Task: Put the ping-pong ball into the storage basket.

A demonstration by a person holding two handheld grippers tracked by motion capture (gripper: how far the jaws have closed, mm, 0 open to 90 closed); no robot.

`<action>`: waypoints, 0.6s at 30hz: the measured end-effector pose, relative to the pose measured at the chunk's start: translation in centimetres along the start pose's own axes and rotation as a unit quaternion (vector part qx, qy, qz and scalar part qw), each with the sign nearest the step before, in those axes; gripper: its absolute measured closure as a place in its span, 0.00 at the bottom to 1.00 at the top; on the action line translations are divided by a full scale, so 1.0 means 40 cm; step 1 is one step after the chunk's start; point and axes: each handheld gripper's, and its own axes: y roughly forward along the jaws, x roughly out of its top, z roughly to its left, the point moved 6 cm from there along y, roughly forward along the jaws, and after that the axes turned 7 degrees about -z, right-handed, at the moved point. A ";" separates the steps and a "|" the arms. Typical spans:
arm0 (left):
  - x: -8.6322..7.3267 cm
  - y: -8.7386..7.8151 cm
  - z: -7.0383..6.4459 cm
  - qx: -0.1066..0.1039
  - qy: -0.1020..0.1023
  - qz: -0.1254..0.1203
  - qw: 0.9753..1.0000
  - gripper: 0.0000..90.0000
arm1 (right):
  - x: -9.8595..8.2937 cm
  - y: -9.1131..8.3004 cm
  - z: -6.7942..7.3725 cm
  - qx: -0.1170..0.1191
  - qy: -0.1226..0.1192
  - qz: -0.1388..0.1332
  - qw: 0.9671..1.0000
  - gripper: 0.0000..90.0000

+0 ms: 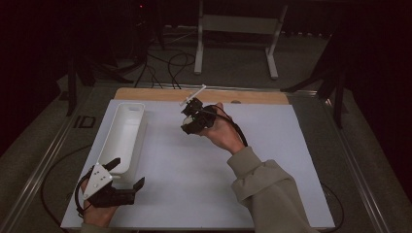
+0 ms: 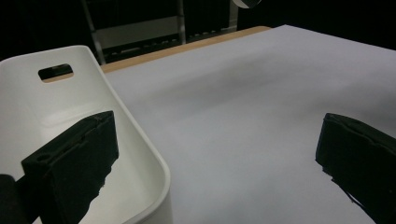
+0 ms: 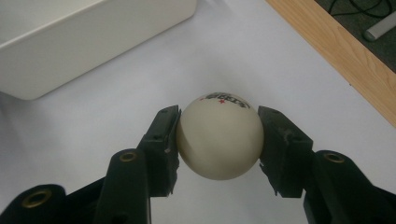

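In the right gripper view the two black jaws of the right gripper (image 3: 218, 140) press on either side of a cream-white ball (image 3: 219, 136), which sits squarely between the fingers (image 3: 164, 140) near their tips, its printed mark with red specks facing up and away from the camera. The ball is held above the white sheet (image 3: 116, 116) that covers the table, with the white tray (image 3: 70, 42) off toward the upper left and the wooden table edge (image 3: 345, 60) to the upper right. From the high view the right gripper (image 1: 190, 119) is raised over the far middle of the sheet, just beside the tray's far end, the ball (image 1: 186, 120) showing pale at its tip.

The left gripper (image 1: 127, 174) stands with its jaws spread wide and nothing between them, one jaw over the near end of the tray (image 1: 127, 131) and the other over bare sheet, at the near left corner of the sheet (image 1: 272, 160)
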 end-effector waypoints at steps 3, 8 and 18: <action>0.000 0.000 0.000 0.000 0.000 0.000 1.000 0.00 | 0.001 0.000 0.001 0.001 0.000 -0.001 1.000 0.56; 0.000 0.000 0.000 0.000 0.000 0.000 1.000 0.00 | 0.008 0.000 0.013 0.004 -0.003 -0.003 1.000 0.56; 0.000 0.000 0.000 0.000 -0.001 -0.001 1.000 0.00 | 0.016 0.005 0.028 0.014 -0.005 -0.004 1.000 0.56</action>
